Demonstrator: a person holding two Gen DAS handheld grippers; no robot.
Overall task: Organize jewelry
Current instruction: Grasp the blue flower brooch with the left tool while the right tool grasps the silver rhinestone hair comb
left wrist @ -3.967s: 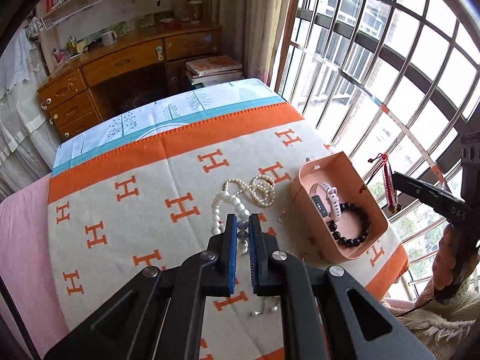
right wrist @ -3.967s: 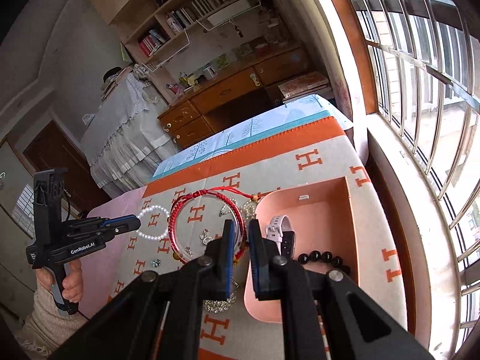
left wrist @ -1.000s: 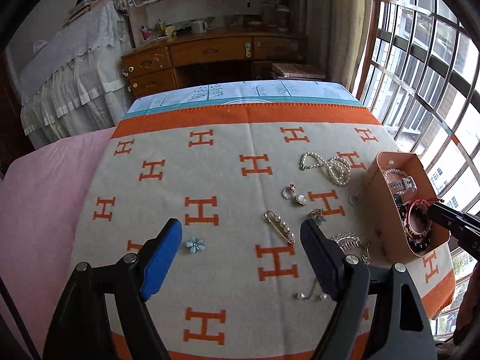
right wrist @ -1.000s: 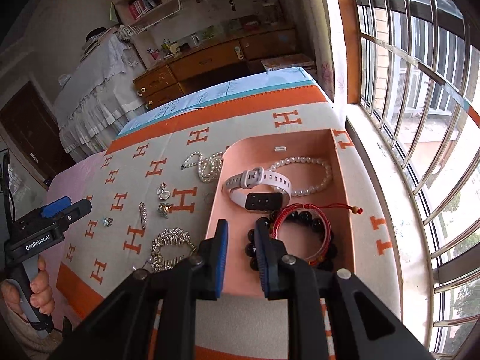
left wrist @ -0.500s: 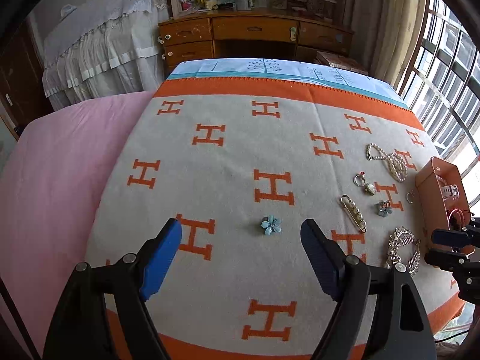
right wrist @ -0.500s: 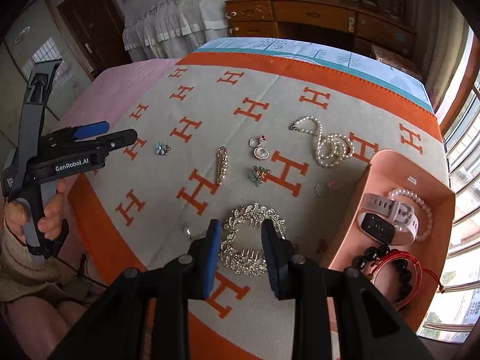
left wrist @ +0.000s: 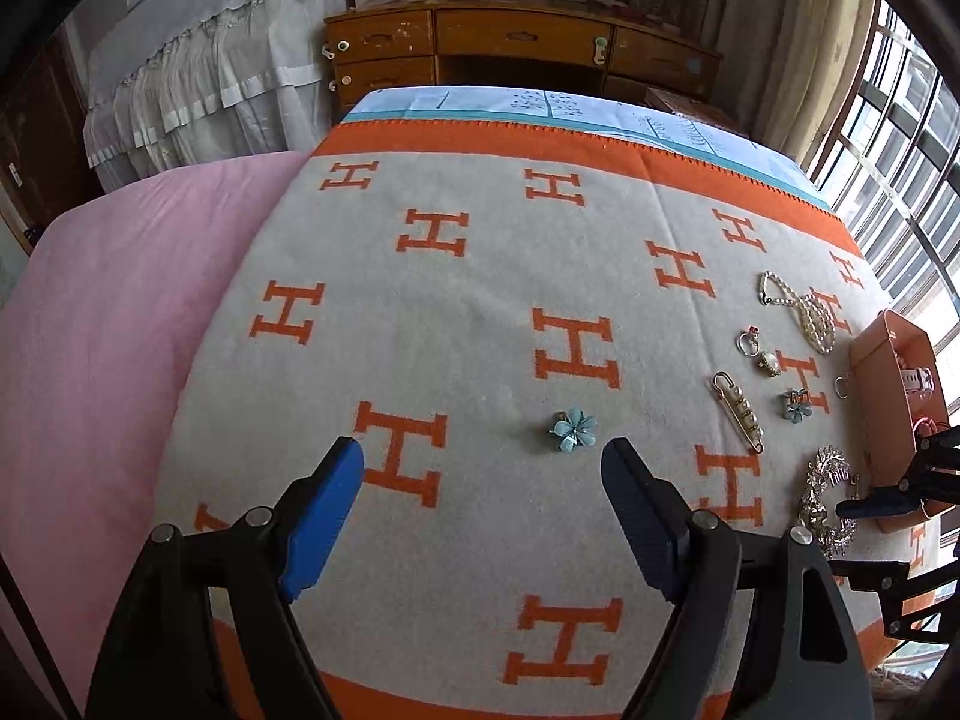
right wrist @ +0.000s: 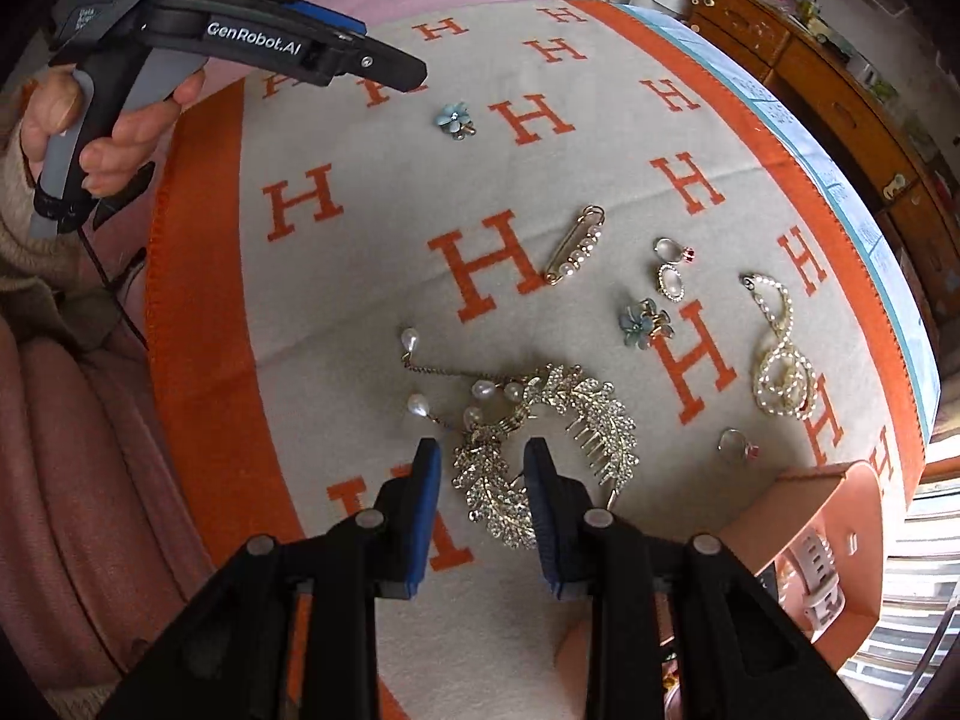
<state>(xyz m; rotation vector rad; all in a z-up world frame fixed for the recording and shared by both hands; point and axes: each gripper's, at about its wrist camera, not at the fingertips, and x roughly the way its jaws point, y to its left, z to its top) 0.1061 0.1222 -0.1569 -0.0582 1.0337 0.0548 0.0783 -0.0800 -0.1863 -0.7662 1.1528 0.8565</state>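
My left gripper (left wrist: 483, 450) hangs open over the H-patterned blanket (left wrist: 456, 324), with a blue flower brooch (left wrist: 573, 429) lying just beyond its right finger. My right gripper (right wrist: 483, 450) is open a little, pointing down over a rhinestone hair comb (right wrist: 576, 414). Part of the comb's band shows in the gap and the pads do not press on it. The peach box (right wrist: 840, 510) at the right holds a white watch (right wrist: 816, 570). Loose on the blanket lie a pearl necklace (right wrist: 780, 360), a pearl pin (right wrist: 576, 246), a second blue flower (right wrist: 645, 321) and pearl drop earrings (right wrist: 414, 372).
Rings (right wrist: 672, 270) lie between the pin and the necklace, and another ring (right wrist: 735, 447) lies near the box. A person's hand (right wrist: 108, 138) holds the left gripper at the blanket's near corner. Pink bedding (left wrist: 108, 312) borders the left; a wooden desk (left wrist: 516, 48) stands behind and window bars to the right.
The right gripper left the box, rolled round and came down over the hair comb with its jaws a little wider. The left gripper shifted left and lower, toward the blue flower.
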